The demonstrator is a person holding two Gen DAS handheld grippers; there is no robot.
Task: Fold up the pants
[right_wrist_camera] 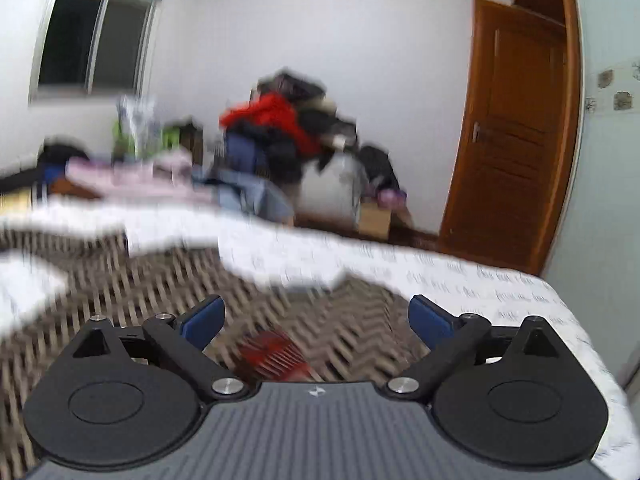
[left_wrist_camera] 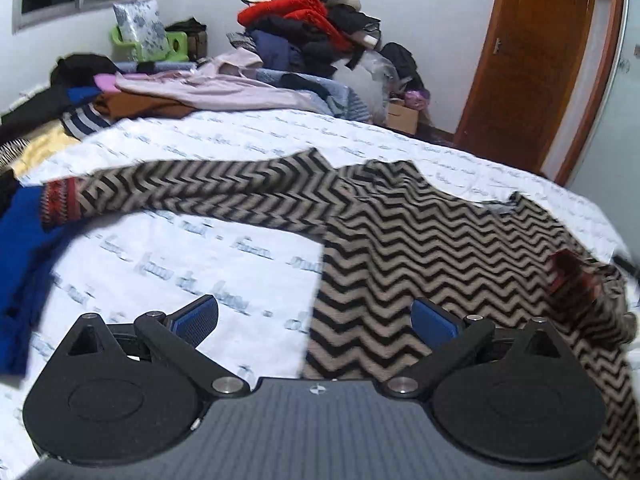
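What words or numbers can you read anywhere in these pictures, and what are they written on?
Bed sheet: rows of blue-grey cursive writing, too blurred to read in either view.
Left hand-held gripper: a small white logo mark on its grey body, a symbol, no letters.
Right hand-held gripper: the same small mark, no letters.
Zigzag pants: pattern only, no text.
Nothing can be quoted word for word.

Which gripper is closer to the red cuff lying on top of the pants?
Right. The right gripper hangs just over the red cuff; the left gripper sits farther off, cuff to its right.
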